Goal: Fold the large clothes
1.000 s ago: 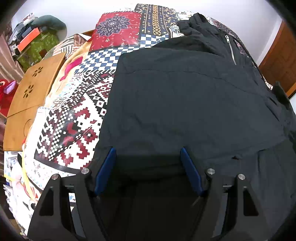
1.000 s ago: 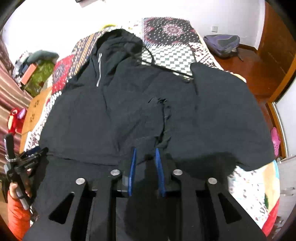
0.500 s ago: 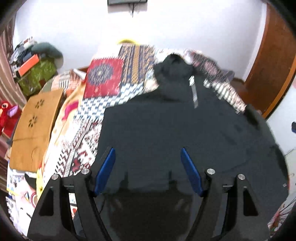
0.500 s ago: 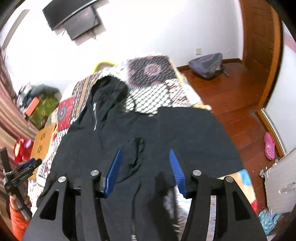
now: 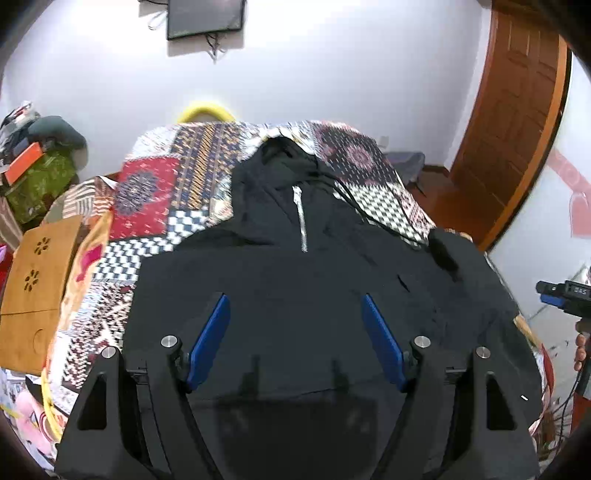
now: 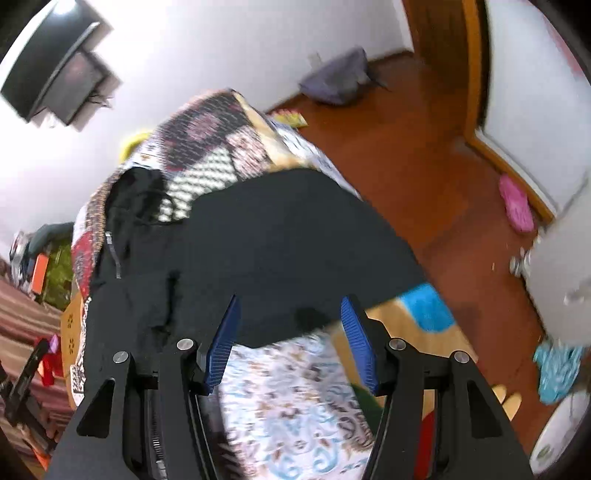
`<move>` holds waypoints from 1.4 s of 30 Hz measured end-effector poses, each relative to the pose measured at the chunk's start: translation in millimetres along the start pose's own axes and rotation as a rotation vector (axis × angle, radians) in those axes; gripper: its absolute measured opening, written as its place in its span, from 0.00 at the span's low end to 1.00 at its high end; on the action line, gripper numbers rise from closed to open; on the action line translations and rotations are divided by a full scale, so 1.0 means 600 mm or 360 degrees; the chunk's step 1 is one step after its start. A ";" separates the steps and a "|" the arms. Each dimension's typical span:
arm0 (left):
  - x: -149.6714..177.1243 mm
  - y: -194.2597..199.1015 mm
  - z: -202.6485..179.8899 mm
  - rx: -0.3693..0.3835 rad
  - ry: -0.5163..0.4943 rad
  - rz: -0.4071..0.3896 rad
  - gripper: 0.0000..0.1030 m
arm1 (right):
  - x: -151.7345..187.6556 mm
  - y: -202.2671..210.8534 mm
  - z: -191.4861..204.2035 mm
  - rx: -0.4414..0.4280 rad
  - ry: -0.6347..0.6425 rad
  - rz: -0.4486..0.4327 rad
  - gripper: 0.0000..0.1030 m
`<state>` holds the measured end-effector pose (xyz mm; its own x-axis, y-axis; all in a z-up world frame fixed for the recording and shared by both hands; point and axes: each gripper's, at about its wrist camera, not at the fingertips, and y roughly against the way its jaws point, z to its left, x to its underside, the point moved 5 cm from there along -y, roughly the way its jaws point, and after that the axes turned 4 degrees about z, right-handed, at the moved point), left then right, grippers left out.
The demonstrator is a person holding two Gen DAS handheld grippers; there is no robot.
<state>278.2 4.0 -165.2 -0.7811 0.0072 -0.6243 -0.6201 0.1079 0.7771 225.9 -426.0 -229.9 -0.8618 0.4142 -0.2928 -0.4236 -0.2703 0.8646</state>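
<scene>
Item: black hooded jacket (image 5: 295, 288), spread on the quilted bed (image 5: 155, 192). Left claw (image 5: 295, 339) released, empty, above it. Right claw (image 6: 291, 339), lately opened, empty, over the right sleeve (image 6: 288, 236). We judge: between folds; next, regrasp that sleeve's edge.

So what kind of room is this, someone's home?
Most likely a bedroom in a home. A black jacket lies spread on a bed with a patchwork quilt, a television hangs on the wall above it, and a pink slipper sits on the wooden floor.
</scene>
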 end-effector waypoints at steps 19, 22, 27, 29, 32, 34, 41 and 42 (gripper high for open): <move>0.042 -0.083 0.026 -0.0031 0.0051 0.0191 0.71 | -0.058 -0.090 -0.055 0.0109 -0.0317 -0.0023 0.23; 0.048 -0.080 0.032 -0.0043 0.0049 0.0191 0.71 | -0.064 -0.067 -0.041 0.0166 -0.0235 -0.0100 0.14; 0.052 -0.069 0.041 -0.0058 0.0041 0.0172 0.71 | -0.080 0.006 0.020 0.0201 -0.0036 -0.0271 0.11; 0.054 -0.062 0.045 -0.0063 0.0032 0.0156 0.71 | -0.085 0.038 0.050 0.0181 0.0038 -0.0333 0.11; 0.054 -0.049 0.049 -0.0053 0.0032 0.0130 0.71 | -0.085 0.087 0.116 0.0099 0.0178 -0.0421 0.10; 0.054 -0.040 0.052 -0.0042 0.0037 0.0111 0.71 | -0.080 0.106 0.157 0.0060 0.0271 -0.0458 0.09; 0.056 -0.003 0.067 -0.0012 0.0042 0.0051 0.71 | -0.026 0.092 0.328 -0.0032 0.0685 -0.0382 0.09; 0.057 0.001 0.070 -0.0014 0.0040 0.0044 0.71 | -0.013 0.077 0.346 -0.0040 0.0728 -0.0349 0.09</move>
<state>254.2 45.9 -189.5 -0.7995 -0.0147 -0.6005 -0.5987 0.0993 0.7948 270.9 -261.5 -103.0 -0.7834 0.0417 -0.6201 -0.6099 -0.2429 0.7543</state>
